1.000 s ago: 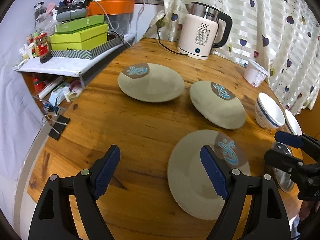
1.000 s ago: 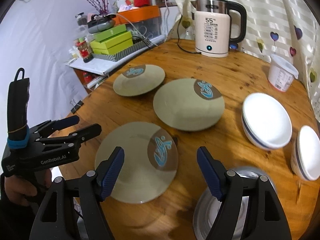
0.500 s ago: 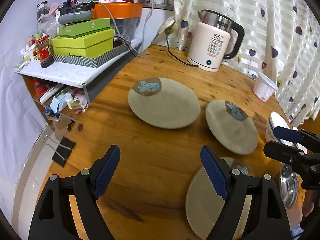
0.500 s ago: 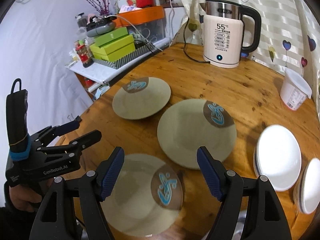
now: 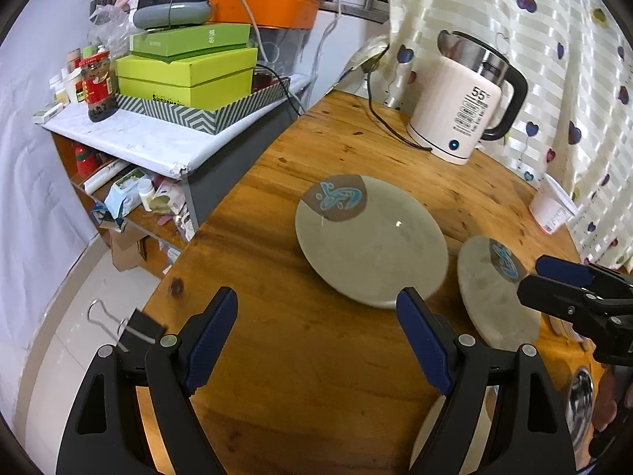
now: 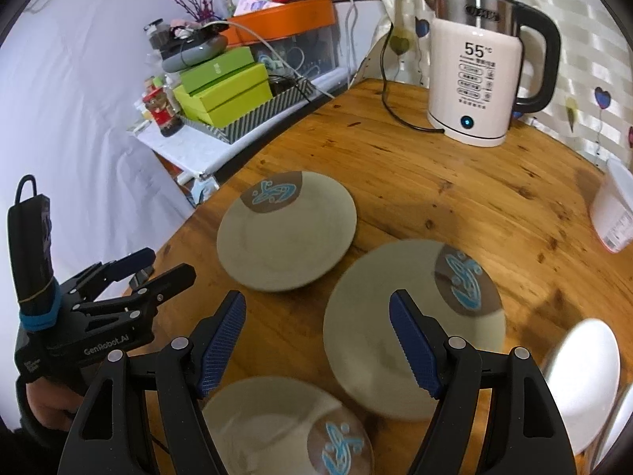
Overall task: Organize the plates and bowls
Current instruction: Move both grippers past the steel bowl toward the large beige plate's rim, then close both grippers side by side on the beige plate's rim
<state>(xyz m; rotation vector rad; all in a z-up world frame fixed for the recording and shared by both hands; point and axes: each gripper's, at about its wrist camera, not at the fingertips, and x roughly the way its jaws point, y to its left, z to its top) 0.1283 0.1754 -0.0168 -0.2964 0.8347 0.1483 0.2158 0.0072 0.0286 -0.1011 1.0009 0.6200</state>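
Three grey-green plates with a blue-and-brown emblem lie apart on the round wooden table (image 6: 435, 182): a far plate (image 6: 285, 233), a middle plate (image 6: 411, 324) and a near plate (image 6: 277, 427). My right gripper (image 6: 318, 344) hovers open above the gap between the near and middle plates, holding nothing. White bowls (image 6: 581, 380) sit at the right edge. My left gripper (image 5: 316, 340) is open over bare wood just short of the far plate (image 5: 372, 237), with the middle plate (image 5: 494, 289) to its right. Each gripper shows in the other's view: the left gripper (image 6: 164, 265) and the right gripper (image 5: 536, 277).
A white electric kettle (image 6: 478, 79) with its cord stands at the table's back, a white tub (image 6: 613, 213) to its right. A metal bowl (image 5: 579, 396) lies at the near right. A shelf with green boxes (image 5: 186, 75) borders the left edge, where a binder clip (image 5: 130, 324) hangs.
Both grippers have moved forward over the table toward the far plate and kettle. The near plate has slid almost out of the left wrist view. Both stay open.
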